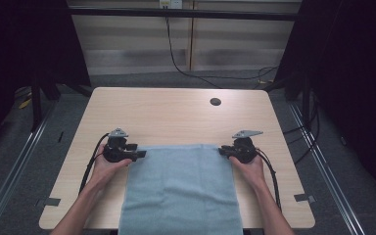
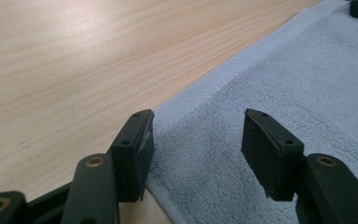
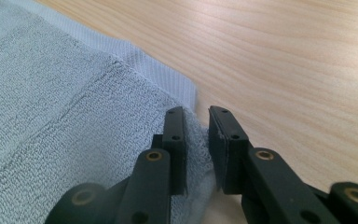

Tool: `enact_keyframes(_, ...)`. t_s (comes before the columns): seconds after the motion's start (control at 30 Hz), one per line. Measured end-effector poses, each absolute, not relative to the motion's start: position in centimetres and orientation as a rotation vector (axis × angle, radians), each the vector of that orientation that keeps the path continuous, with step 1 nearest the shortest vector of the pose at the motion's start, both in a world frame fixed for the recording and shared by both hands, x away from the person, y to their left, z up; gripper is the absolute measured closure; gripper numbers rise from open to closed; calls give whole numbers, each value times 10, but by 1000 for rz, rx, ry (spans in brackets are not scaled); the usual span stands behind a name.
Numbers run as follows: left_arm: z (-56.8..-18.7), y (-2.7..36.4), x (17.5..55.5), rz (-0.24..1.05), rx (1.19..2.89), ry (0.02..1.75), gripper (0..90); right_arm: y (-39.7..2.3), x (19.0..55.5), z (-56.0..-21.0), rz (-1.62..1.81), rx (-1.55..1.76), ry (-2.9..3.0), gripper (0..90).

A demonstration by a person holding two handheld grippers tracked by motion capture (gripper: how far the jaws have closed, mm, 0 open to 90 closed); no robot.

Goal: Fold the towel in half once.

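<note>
The right tongs (image 3: 196, 149) are clenched on the far right corner of the light blue towel (image 1: 181, 188), a fold of terry pinched between their narrow-set jaws. The left tongs (image 2: 196, 154) stand released, jaws wide apart, straddling the far left corner with cloth lying between them but neither pad pressing on it. In the high view the left tongs (image 1: 138, 154) and right tongs (image 1: 223, 151) sit at the two far corners, and the towel lies flat on the bench (image 1: 176, 112), its near end hanging over the bench's front edge.

The likeliest trouble, as I judge it, is an uneven hold: if the right side lifts while the left is not yet closed, the towel will skew and drag diagonally. The left jaws also sit close to the hemmed edge, so closing there may catch only the border, which could slip out. The overhanging part adds weight that could pull the cloth toward the person.

Around them, the bench is bare wood with a dark round cable hole (image 1: 215, 102) far off, well apart from the towel. Each tong's cable (image 1: 90, 164) trails back beside the forearm; nothing stands in the way.
</note>
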State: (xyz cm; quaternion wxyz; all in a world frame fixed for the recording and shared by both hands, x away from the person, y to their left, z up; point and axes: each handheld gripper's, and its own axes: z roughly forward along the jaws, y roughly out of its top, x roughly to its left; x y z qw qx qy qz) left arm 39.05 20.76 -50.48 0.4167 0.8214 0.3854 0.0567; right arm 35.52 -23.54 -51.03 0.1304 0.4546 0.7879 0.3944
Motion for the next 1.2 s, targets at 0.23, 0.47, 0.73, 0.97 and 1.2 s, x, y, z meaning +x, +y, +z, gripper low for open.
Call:
enact_keyframes(0.23,-505,208,390,184,2066,956,420,-235,354,-511,1157,1325,2278,772)
enact_keyframes(0.47,-506,215,393,214,2031,988,403,-236,354,-511,1166,1328,2280,772)
enact_keyframes(0.73,-509,204,385,339,2140,896,444,-236,353,-511,1173,1341,2278,772)
enact_keyframes(0.97,-509,200,380,252,2122,860,818,-232,351,-510,1186,1337,2310,788)
enact_keyframes(1.2,-500,208,379,142,2039,882,848,-236,349,-502,1262,1346,2309,858)
